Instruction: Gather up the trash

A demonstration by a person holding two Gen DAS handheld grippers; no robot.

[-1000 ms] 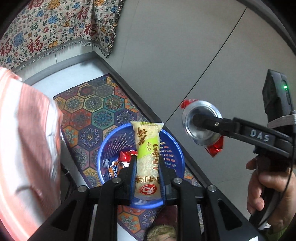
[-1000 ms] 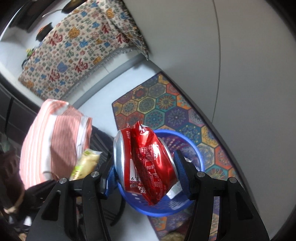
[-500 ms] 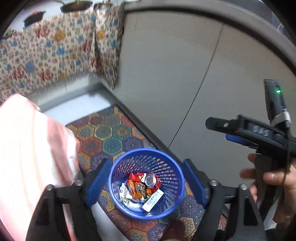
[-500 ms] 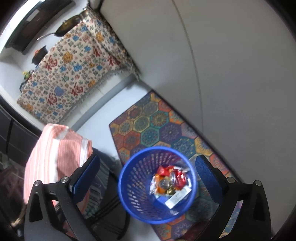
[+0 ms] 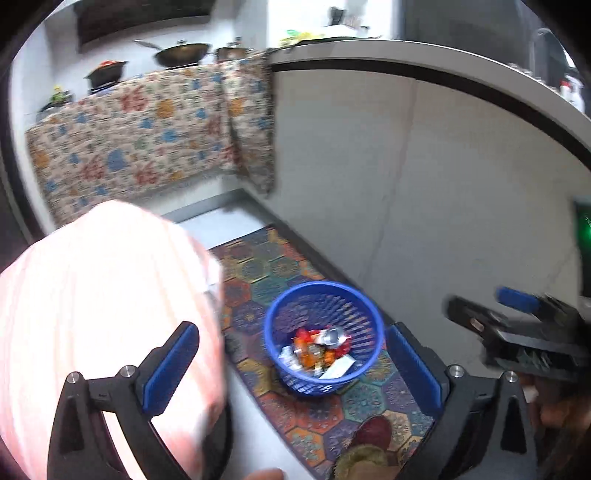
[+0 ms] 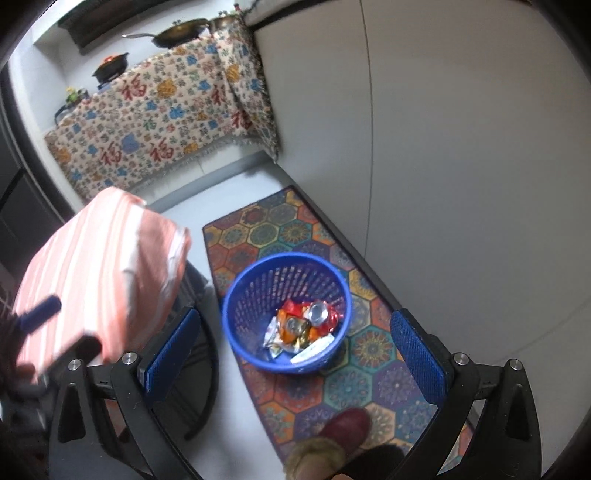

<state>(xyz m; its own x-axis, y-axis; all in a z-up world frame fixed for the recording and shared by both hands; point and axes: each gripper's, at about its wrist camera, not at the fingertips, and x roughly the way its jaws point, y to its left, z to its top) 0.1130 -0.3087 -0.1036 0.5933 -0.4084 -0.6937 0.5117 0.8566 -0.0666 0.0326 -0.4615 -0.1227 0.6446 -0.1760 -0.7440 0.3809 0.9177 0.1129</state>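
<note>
Both grippers, left gripper (image 5: 291, 365) and right gripper (image 6: 295, 350), hang spread and empty over the blue basket (image 6: 236, 295), the drop apparently done; fetching more trash comes next.

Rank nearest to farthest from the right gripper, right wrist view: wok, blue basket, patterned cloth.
From the right gripper, jaws wide open and empty:
1. Blue basket, just ahead between the fingers, on the rug, trash inside.
2. Patterned cloth, hanging farther back, upper left.
3. Wok, on the counter above the cloth, farthest.
</note>
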